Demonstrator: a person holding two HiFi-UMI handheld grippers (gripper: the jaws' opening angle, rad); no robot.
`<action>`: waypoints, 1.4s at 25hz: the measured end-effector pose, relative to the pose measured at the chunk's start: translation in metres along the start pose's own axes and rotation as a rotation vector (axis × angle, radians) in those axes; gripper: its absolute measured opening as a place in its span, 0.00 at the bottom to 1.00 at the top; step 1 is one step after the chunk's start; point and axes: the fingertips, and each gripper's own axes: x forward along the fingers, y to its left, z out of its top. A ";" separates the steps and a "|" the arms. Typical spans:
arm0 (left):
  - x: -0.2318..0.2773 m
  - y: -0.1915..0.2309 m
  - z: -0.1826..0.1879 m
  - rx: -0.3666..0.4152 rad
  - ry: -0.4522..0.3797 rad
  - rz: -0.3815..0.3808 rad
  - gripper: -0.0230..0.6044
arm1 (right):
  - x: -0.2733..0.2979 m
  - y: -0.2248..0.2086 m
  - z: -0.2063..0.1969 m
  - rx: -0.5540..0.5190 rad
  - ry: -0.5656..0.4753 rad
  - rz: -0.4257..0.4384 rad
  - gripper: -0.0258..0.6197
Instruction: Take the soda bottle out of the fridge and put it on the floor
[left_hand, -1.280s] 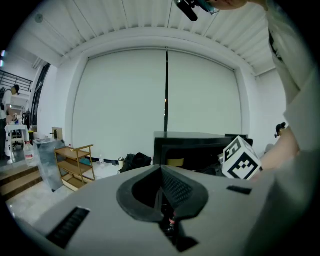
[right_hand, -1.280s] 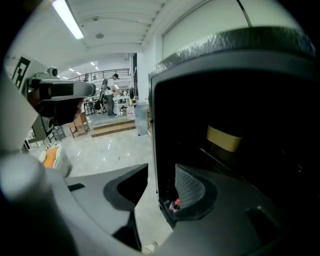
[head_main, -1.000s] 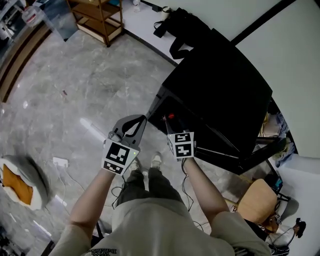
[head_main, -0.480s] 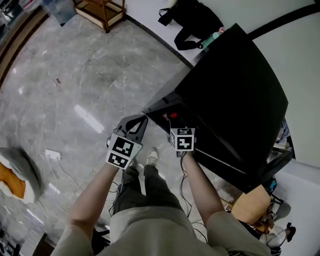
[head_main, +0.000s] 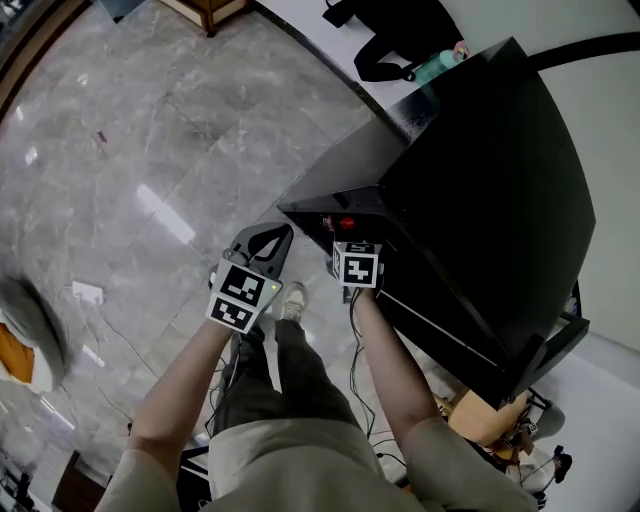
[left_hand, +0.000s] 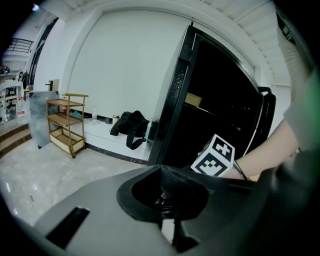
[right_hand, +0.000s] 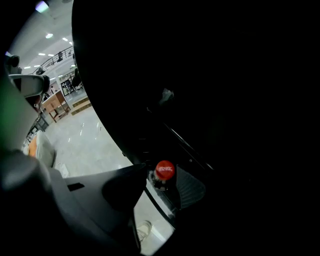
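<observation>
Right gripper (right_hand: 161, 172) jaws, just opening, stand spread around the red cap of the dark plastic soda bottle (right_hand: 164, 170), seemingly upright in the black fridge (head_main: 480, 200). I note the left gripper (head_main: 285, 235) pressed together, empty, further left.

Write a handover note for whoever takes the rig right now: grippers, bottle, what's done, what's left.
Left gripper: jaws together, nothing in them, beside the fridge opening.
Right gripper: jaws wide apart and just been opening. The soda bottle has its red cap between them, and no pad can be seen pressing on it.
Bottle: in the fridge's dark opening, with only the cap showing.
Done: fridge open, right gripper lined up on the bottle.
Left: close on the bottle, lift it out, set it on the floor.
</observation>
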 end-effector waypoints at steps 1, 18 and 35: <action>0.002 0.000 -0.003 -0.003 0.003 0.000 0.05 | 0.004 -0.001 -0.002 -0.002 0.001 -0.002 0.29; 0.003 0.009 -0.048 -0.045 0.043 0.007 0.05 | 0.034 0.002 -0.001 -0.068 -0.044 -0.002 0.23; -0.045 -0.005 -0.018 0.007 0.014 0.039 0.05 | -0.050 0.029 0.031 -0.176 -0.113 0.082 0.22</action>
